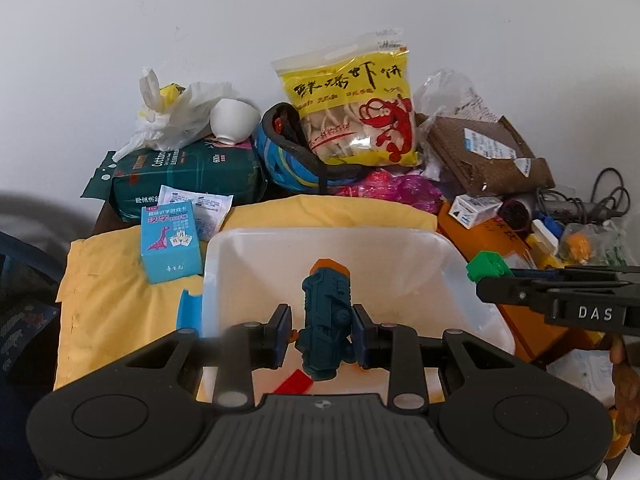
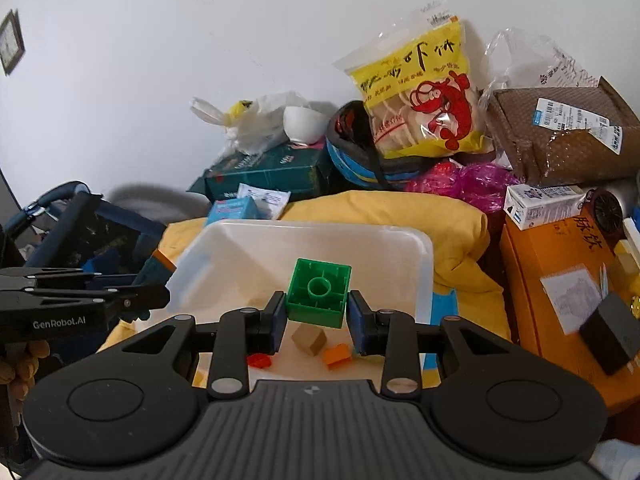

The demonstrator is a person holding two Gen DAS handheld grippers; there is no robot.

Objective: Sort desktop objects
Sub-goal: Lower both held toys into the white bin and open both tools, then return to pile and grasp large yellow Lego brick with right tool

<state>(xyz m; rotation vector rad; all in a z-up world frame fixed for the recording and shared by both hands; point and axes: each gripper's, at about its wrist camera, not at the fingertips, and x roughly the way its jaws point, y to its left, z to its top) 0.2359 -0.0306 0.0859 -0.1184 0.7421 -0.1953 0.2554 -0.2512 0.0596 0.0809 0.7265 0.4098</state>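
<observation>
Two grippers sit over the white bin (image 1: 472,276), one toy in each. Left gripper (image 1: 322,330): fingers clamped on a teal toy (image 1: 326,320) with an orange tip, held upright above the bin floor. Red piece (image 1: 294,382) lies on the bin floor just below it. Right gripper (image 2: 317,318): fingers clamped on a green block (image 2: 318,298), open underside facing the camera, held above the bin. Below the block, on the bin floor: tan block (image 2: 309,339), orange piece (image 2: 338,356), red piece again, near one another.

Bin rests on a yellow cloth (image 1: 104,280). Blue card box (image 1: 170,240) stands on the cloth just left of the bin. Behind: green tissue pack (image 1: 184,178) with a white bowl (image 1: 234,120) tipped on top, and a yellow shrimp-cracker bag (image 1: 354,108) leaning against the wall. Orange box (image 2: 560,280) lies right of the bin, a small black box (image 2: 610,330) on it.
</observation>
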